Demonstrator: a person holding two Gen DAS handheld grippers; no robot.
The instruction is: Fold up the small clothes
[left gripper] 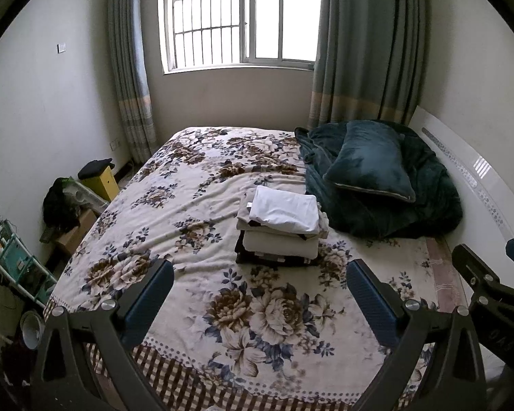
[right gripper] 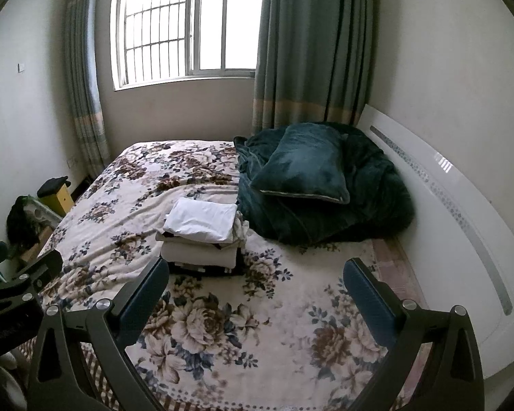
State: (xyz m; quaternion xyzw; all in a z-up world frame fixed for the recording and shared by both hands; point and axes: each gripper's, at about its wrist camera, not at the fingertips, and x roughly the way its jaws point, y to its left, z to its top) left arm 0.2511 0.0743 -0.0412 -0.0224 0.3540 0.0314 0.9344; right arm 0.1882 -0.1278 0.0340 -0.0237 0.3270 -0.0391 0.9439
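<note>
A stack of folded small clothes (left gripper: 279, 233) sits mid-bed on the floral blanket (left gripper: 195, 205), with a white folded garment (left gripper: 284, 213) on top, cream pieces under it and a dark one at the bottom. It also shows in the right wrist view (right gripper: 200, 236). My left gripper (left gripper: 258, 274) is open and empty, held above the near part of the bed, short of the stack. My right gripper (right gripper: 257, 274) is open and empty beside it. The right gripper also shows in the left wrist view (left gripper: 490, 260), and the left gripper in the right wrist view (right gripper: 27, 263).
A dark green pillow (left gripper: 370, 161) lies on a bunched dark green duvet (left gripper: 411, 205) at the bed's far right, by the white headboard (left gripper: 479, 178). Boxes, a yellow stool (left gripper: 99, 178) and clutter stand on the floor left of the bed. A window and curtains are behind.
</note>
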